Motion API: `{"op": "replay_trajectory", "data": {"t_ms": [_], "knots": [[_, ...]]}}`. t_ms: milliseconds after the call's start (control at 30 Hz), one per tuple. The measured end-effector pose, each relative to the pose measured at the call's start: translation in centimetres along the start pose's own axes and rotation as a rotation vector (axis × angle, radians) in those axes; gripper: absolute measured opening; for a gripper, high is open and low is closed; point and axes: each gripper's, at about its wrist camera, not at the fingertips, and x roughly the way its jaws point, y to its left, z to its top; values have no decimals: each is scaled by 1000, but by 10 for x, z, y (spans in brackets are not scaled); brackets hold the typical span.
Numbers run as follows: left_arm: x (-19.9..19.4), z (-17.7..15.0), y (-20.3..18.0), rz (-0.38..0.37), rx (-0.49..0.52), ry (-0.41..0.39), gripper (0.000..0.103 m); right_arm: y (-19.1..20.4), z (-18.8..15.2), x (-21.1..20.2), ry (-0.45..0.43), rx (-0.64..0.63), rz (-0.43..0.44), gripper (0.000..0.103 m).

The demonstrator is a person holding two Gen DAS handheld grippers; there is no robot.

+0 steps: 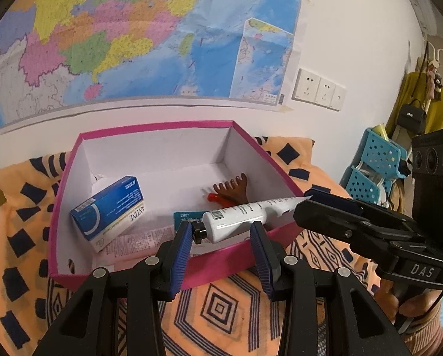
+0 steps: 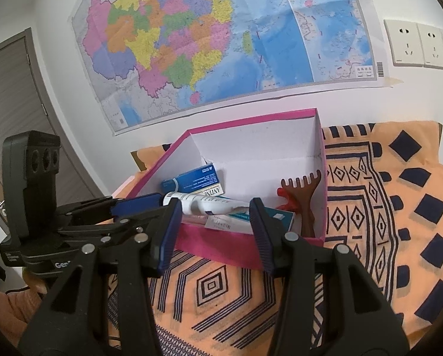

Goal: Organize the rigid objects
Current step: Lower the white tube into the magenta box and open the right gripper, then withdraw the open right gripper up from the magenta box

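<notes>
White and black-capped, the tube [image 1: 245, 215] lies across the near-right corner of the pink box [image 1: 215, 261], its crimped tail apparently at the tips of the right gripper [image 1: 310, 204], though whether those fingers pinch it I cannot tell. The left gripper [image 1: 220, 255] hangs spread and empty before the box's near wall. This looks like the placing step, most items, including the blue carton [image 1: 108, 210] and brown comb [image 1: 234, 188], already inside; next, the tube likely needs freeing to settle flat.
</notes>
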Motion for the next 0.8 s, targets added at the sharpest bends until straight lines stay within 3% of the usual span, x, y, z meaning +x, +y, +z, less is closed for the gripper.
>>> {"op": "replay_trajectory", "data": {"t_ms": [100, 133, 167, 433, 633, 800], "knots": [[5, 0, 0, -74, -10, 24, 38, 1, -1, 6, 18, 22, 83, 46], [6, 0, -4, -62, 1, 23, 35, 5, -2, 10, 25, 13, 81, 46], [7, 0, -9, 1, 25, 11, 29, 11, -3, 14, 26, -19, 45, 45], [33, -4, 14, 42, -37, 54, 29, -13, -7, 43, 87, 55, 21, 42], [22, -10, 18, 68, -34, 24, 32, -14, -10, 32, 61, 54, 21, 42], [7, -15, 12, 85, -18, -13, 48, -8, -14, 24, 49, 38, 10, 42]]}}
